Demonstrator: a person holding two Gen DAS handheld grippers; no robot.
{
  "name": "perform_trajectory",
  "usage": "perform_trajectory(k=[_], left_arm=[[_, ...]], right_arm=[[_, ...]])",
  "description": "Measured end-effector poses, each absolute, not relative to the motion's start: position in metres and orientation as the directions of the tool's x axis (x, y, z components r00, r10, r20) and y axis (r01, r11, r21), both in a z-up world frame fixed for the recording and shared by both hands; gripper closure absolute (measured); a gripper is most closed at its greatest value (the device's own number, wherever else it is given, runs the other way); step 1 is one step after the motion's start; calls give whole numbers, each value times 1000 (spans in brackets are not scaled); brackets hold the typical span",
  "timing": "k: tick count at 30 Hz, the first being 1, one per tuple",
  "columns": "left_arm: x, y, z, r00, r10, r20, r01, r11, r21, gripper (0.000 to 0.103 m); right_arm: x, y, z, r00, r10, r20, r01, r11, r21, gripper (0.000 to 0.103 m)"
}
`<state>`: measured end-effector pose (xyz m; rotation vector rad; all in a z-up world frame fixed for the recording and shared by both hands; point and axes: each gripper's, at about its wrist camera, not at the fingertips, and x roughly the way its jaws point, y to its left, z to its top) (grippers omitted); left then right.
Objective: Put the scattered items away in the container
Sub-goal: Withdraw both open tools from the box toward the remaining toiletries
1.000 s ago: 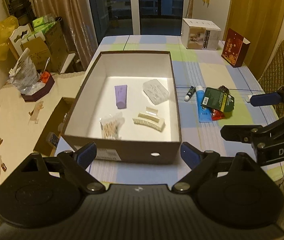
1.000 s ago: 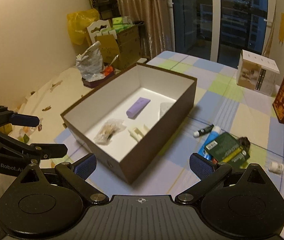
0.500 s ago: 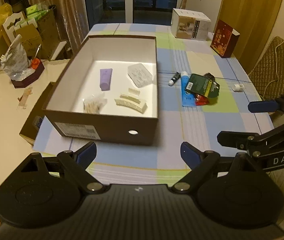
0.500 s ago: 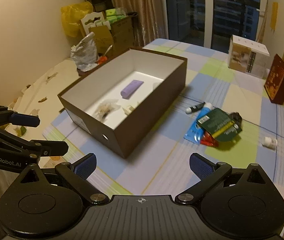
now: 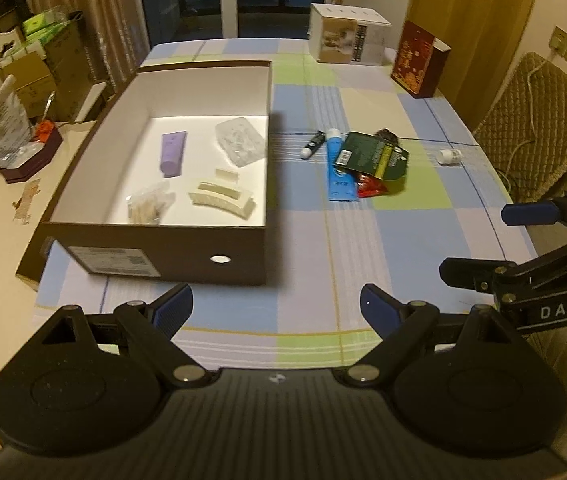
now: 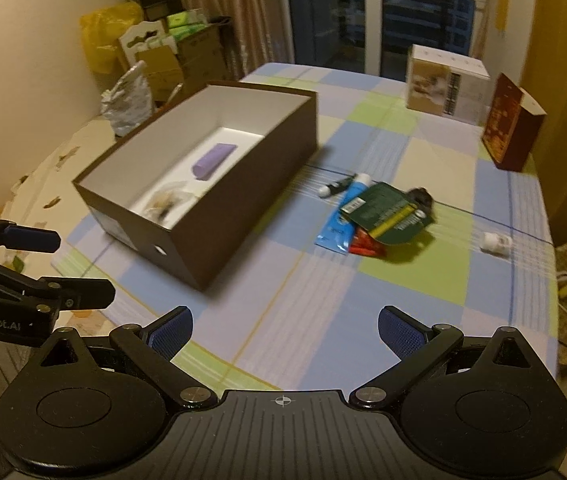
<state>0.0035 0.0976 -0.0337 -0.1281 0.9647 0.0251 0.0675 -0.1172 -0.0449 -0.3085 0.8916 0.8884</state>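
Lying spread across the table, a checked tablecloth [image 5: 363,240] in blue, green and cream. Standing at the far end of that tablecloth, a white carton [image 5: 349,34] and, just right of it, a red gift box [image 5: 419,64]. Sitting off the tablecloth's left edge, stacked cardboard boxes [image 5: 35,76] and a crumpled silver bag [image 6: 127,100]; beyond its right edge, a quilted chair back [image 5: 539,120].

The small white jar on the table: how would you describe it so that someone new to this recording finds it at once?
Start at the brown box on the checked tablecloth, then look past the pile of packets headed by the dark green packet. The small white jar lies alone beyond that pile, towards the quilted chair. Unlike its neighbours, it is stubby, white and touches nothing else.
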Motion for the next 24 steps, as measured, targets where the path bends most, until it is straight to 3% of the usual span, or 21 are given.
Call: perform_trajectory(k=[24], left_arm=[[74, 43, -67, 549, -154, -822, 127, 987, -100, 15]], right_arm=[[121, -181, -64, 406, 432, -806, -593, 795, 127, 0]])
